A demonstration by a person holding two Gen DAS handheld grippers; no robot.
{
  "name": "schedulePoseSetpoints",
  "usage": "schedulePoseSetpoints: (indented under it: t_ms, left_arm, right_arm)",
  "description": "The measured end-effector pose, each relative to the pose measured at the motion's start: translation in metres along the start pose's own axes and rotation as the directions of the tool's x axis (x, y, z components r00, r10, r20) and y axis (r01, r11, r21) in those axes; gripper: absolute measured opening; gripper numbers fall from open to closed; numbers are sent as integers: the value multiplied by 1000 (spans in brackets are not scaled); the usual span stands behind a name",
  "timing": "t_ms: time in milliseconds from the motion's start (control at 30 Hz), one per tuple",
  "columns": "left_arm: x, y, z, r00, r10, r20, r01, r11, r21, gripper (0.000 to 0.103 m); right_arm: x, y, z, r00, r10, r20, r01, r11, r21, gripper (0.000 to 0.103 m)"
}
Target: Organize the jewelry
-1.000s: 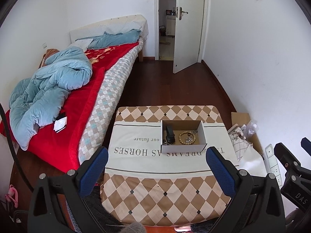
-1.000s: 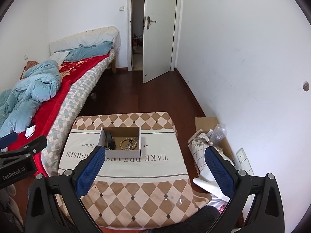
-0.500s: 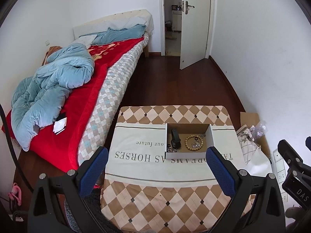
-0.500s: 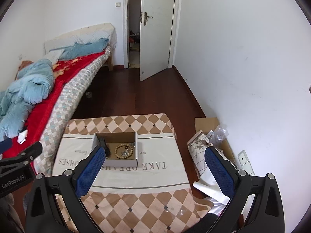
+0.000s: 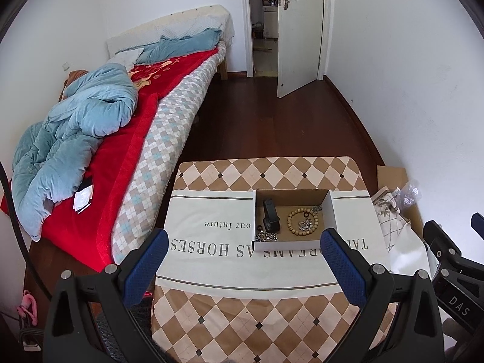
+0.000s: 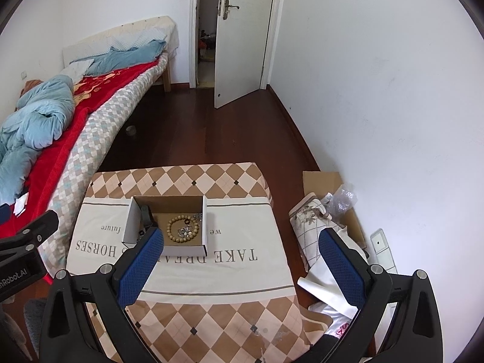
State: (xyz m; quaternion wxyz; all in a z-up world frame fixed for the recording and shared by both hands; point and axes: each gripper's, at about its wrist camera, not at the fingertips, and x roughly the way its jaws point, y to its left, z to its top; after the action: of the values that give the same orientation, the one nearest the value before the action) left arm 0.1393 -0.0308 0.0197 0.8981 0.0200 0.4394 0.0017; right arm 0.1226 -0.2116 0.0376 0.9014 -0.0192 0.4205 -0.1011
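A small open cardboard box (image 5: 332, 211) (image 6: 205, 220) sits on a table covered with a checked cloth (image 5: 211, 260) (image 6: 242, 272). Inside lie a wooden bead bracelet (image 5: 302, 222) (image 6: 183, 229), a black watch (image 5: 270, 216) (image 6: 145, 215), a silver chain (image 5: 266, 237) and small metal pieces (image 5: 305, 225). My left gripper (image 5: 243, 249) is open and empty, held above the table in front of the box. My right gripper (image 6: 242, 251) is open and empty, above the table to the right of the box.
A bed (image 5: 145, 139) with a red blanket and a blue duvet (image 5: 69, 139) runs along the left. A white wall is on the right, with cardboard and bags (image 6: 326, 217) on the floor beside the table. A door (image 5: 298, 30) stands ajar at the back.
Both grippers have moved so the table and box sit a little lower and closer in view. Both stay open and empty. The box contents have not moved.
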Motion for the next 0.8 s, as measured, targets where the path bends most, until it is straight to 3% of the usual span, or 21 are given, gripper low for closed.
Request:
schedulePoseSetpoints:
  t_ms: [800]
  left_arm:
    - [6,11,-3,1000,6,-7,-6,1000,-21,103]
  right_arm:
    - [2,9,2,1000,14,-6,-14,999,-29,103]
